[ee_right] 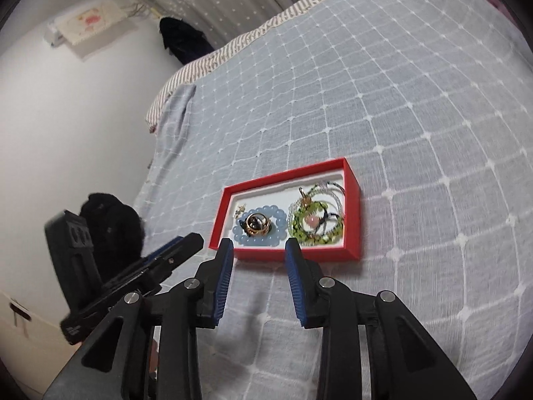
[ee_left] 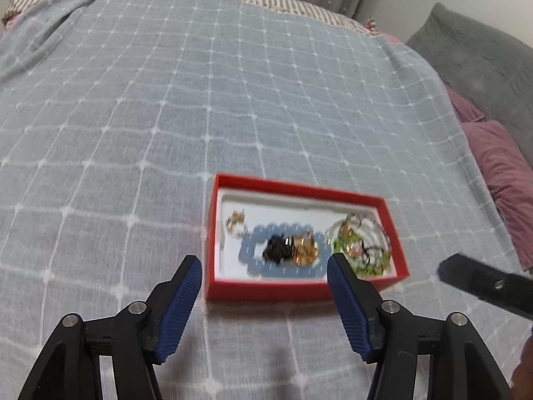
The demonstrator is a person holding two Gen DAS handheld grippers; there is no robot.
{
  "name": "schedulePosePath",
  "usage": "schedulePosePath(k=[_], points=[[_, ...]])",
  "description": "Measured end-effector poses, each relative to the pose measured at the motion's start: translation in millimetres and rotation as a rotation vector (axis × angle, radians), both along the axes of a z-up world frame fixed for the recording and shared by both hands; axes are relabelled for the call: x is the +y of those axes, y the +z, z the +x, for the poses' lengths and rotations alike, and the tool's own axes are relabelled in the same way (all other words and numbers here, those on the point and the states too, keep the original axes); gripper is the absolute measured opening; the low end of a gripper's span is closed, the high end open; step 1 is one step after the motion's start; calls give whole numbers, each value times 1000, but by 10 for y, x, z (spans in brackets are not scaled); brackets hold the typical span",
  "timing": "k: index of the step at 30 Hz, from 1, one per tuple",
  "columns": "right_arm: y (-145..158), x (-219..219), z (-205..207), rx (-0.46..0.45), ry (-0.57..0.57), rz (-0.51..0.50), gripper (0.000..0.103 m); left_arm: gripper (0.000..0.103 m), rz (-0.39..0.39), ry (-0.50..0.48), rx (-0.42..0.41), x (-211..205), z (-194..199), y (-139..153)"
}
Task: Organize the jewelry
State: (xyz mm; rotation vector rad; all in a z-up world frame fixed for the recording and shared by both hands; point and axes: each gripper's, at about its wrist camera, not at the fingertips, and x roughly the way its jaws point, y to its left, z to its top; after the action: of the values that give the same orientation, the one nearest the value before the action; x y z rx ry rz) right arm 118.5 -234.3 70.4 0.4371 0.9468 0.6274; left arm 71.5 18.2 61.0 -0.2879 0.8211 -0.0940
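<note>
Below centre frame, your red jewelry box (ee_right: 352, 210) lies lengthwise left-to-right; left gripper (ee_left: 265, 275) and right gripper (ee_right: 259, 250) gape empty.

One red box (ee_right: 352, 215), two bead bracelets (ee_right: 260, 230)

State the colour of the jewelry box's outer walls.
Red box, white inside; clearest in the right wrist view.

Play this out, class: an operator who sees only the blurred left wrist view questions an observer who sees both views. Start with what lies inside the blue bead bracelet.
Observer: A gold ring with a dark centre lies inside the blue bead bracelet.
Operator: Is the right gripper holding anything?
Observer: No. The right gripper is open and empty, just short of the red box.
Operator: What is inside the green bracelet?
Observer: A pink bead sits at the middle of the green bracelet.
</note>
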Motion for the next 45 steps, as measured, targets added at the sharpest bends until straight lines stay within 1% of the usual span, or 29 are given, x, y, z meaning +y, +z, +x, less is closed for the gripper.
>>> schedulePosePath(k=[3, 5, 6, 7, 9, 12, 13, 14, 15, 18, 19, 20, 21, 25, 32, 41, 45], points=[[58, -5, -171, -46, -17, -61, 39, 71, 85, 19, -6, -82, -164, -17], [67, 34, -298, -72, -11, -101, 40, 79, 129, 33, -18, -133, -265, -26], [58, 61, -353, -81, -5, -118, 43, 81, 145, 41, -25, -159, -327, -31], [40, 97, -419, -92, 3, -138, 48, 84, 156, 45, -29, -173, -371, -39], [-2, 139, -528, -118, 8, -179, 53, 88, 181, 47, -39, -203, -466, -44], [-59, 218, -666, -170, 3, -278, 57, 92, 228, 70, -45, -239, -583, -68], [-72, 246, -689, -183, -3, -303, 59, 93, 239, 82, -42, -243, -619, -83], [-81, 271, -715, -198, -19, -325, 62, 93, 240, 90, -43, -241, -648, -92], [-92, 293, -740, -216, -43, -349, 67, 94, 235, 94, -43, -239, -672, -92], [-80, 367, -799, -282, -75, -430, 70, 96, 212, 99, -34, -219, -696, -126], [-67, 379, -817, -301, -80, -447, 74, 96, 216, 102, -34, -226, -699, -128], [-65, 382, -805, -306, -84, -451, 77, 97, 223, 106, -36, -226, -696, -124], [-66, 379, -807, -303, -83, -450, 82, 97, 230, 111, -41, -226, -698, -119], [-99, 368, -776, -271, -83, -444, 88, 100, 238, 114, -48, -238, -704, -124], [-157, 428, -780, -261, -75, -482, 89, 102, 258, 135, -66, -240, -712, -105], [-133, 461, -822, -272, -70, -486, 89, 102, 221, 134, -56, -200, -702, -95], [-138, 455, -824, -265, -75, -481, 89, 102, 231, 140, -66, -213, -720, -81]])
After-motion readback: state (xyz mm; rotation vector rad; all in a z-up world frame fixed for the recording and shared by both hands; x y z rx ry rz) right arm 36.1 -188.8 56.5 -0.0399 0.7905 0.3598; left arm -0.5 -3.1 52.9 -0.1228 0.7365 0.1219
